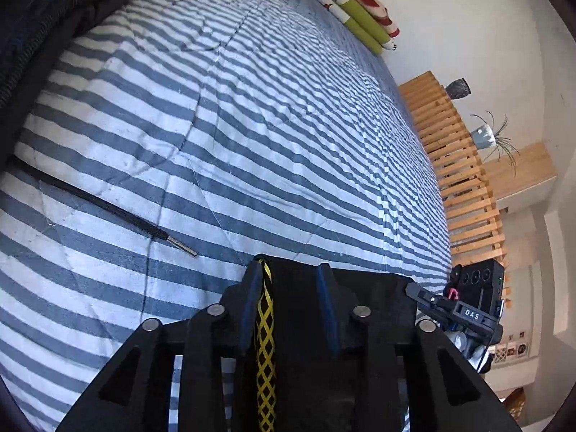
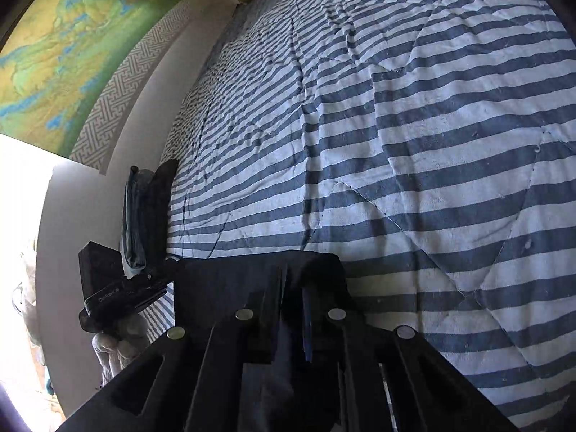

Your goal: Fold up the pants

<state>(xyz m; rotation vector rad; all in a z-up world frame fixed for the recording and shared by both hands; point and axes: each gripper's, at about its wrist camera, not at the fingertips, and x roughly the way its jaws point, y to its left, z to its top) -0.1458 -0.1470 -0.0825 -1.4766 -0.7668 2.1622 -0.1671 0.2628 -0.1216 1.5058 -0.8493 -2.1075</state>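
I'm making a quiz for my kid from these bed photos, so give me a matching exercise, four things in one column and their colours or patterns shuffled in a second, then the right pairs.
Things:
1. Bedspread
2. Pants
3. Slatted rack
4. Drawstring

Looks:
A. Light wood
B. Black with a silvery tip
C. Blue and white stripes
D. Black with a yellow lattice stripe

Pairs: 1-C, 2-D, 3-A, 4-B

The left gripper and the right gripper each have their jaws closed on black pants fabric.
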